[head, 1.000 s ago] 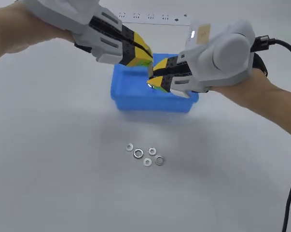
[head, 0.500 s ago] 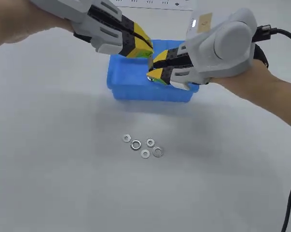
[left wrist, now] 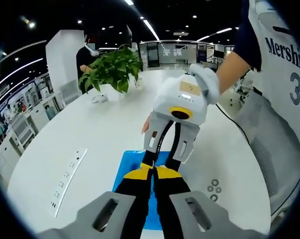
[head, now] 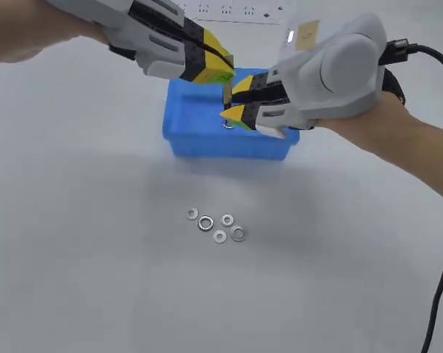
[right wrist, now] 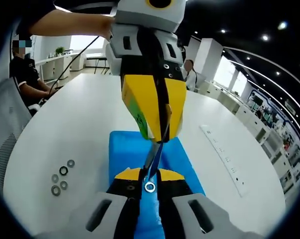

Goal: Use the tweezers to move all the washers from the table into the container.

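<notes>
Holding tweezers: left gripper (head: 218,70) enters from the upper left in the head view. Its jaws are together on the upper part of the tweezers (right wrist: 157,149), which point down out of the yellow tips toward the container.
Held washer (right wrist: 150,187): one, sitting at the tweezers' tips over the blue inside of the container. Can't tell whether it's clear of the container floor or resting on it.
Container (head: 206,143): blue, rectangular, open top. It stands on the desk (head: 96,243) at far centre, right under both sets of jaws.
Loose washers (head: 205,223): five in a tight cluster, flat on the desk. They lie on the person's side of the container, apart from it and roughly in line with its middle.
Right gripper (head: 234,108): comes in from the right, held in a hand (head: 383,129), nose to nose with the left gripper above the container. Jaws are nearly together with a narrow gap. In the right gripper view the tweezers' tips and the held washer line up with that gap. Can't tell whether the jaws actually press on the tweezers.
Cable (head: 400,51): black, leaves the back of the right gripper and runs off the right edge.
Power strip (right wrist: 222,154): white, lying on the desk beyond the container.
</notes>
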Available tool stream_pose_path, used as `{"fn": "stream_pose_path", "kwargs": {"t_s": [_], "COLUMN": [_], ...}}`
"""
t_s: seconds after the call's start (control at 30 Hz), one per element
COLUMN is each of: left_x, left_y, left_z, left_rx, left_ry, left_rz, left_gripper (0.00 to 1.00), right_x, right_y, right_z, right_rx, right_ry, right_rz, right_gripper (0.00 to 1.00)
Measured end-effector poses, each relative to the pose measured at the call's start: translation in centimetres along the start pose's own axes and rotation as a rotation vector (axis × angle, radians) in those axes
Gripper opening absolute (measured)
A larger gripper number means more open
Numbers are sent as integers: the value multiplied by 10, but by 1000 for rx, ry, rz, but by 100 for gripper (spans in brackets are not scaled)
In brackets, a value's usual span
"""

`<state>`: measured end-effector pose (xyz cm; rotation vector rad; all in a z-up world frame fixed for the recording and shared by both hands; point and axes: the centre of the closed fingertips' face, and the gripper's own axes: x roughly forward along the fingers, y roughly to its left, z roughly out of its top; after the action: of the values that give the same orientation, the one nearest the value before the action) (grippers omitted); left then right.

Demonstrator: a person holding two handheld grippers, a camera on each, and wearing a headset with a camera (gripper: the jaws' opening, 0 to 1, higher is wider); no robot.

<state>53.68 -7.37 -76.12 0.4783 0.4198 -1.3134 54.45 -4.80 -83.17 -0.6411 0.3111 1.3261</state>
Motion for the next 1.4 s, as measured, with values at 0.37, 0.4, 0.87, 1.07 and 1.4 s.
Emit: {"fn": "stream_pose_path", "kwargs": {"t_s": [0.37,0.4,0.87,1.07,1.4], "left_x": [-24,-27,-48,-38,-33], "left_y": [-24,-27,-89,-122,-148], "left_z": [33,36,44,34,21], "left_rx": [62,64,-32,-58,-136], "left_ry": [-21,-23,-85,-92,-122], "left_rz": [2,3,18,11,21], "left_gripper": [6,6,6,6,6], "right_x": [-29,-33,-56,-59,-58], "right_y": [11,14,79,114,142], "right_z": [35,40,60,45,33], "right_rx": [-31,-34,-47,-55,-14], "right_ry": [-49,-57,-83,-55,-46], "right_rz": [-18,-19,17,69,100], "right_gripper": [12,12,12,12,12]}}
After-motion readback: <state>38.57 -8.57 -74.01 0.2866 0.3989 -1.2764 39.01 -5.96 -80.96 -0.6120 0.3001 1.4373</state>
